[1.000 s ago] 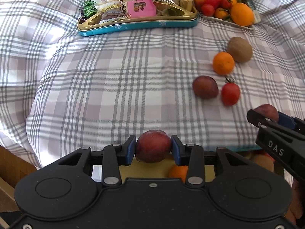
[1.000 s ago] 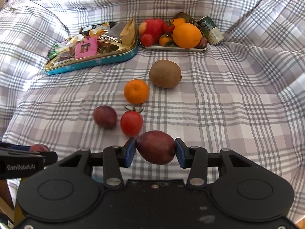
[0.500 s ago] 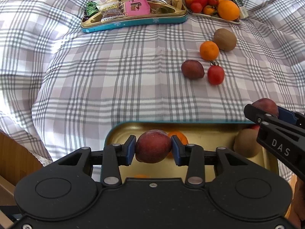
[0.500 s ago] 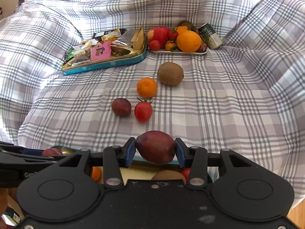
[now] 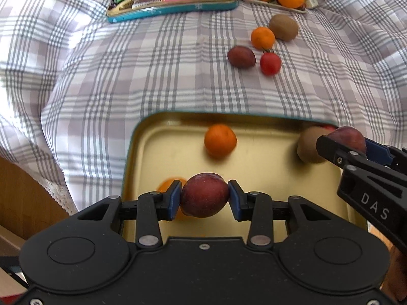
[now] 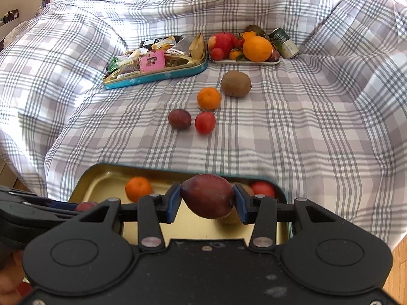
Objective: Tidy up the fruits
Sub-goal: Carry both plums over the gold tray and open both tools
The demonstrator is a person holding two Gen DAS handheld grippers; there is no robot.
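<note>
We see the left tongs (image 5: 204, 195) clamped on a dark red plum (image 5: 205, 194), its blue pads pressed to either side of the fruit, low in the centre of the left wrist view. The plum hangs above the gold tin tray (image 5: 257, 157), which fills the lower middle of that frame. In the tray lie a mandarin (image 5: 220, 141) near its far wall and a kiwi (image 5: 309, 145) toward the right, and a second orange fruit (image 5: 166, 185) peeks out behind the left pad.

The right tongs (image 6: 207, 199) grip a second plum (image 6: 208, 195), larger and more egg-shaped, at lower centre of the right wrist view, over the tray's far rim. A tomato (image 6: 262, 189) shows in the tray to the right of it. In the left wrist view these tongs enter from the right edge.

On the checked cloth (image 6: 292, 132), mid-frame, four loose fruits sit close together: a third plum (image 6: 179, 119), a second tomato (image 6: 205, 122), a second mandarin (image 6: 209, 98) and a second kiwi (image 6: 235, 84). Toward the top we see a blue-rimmed tin of snacks (image 6: 155, 63) and, just to its right, a white plate of fruit (image 6: 245, 47) with a can (image 6: 285, 43) beside it.
</note>
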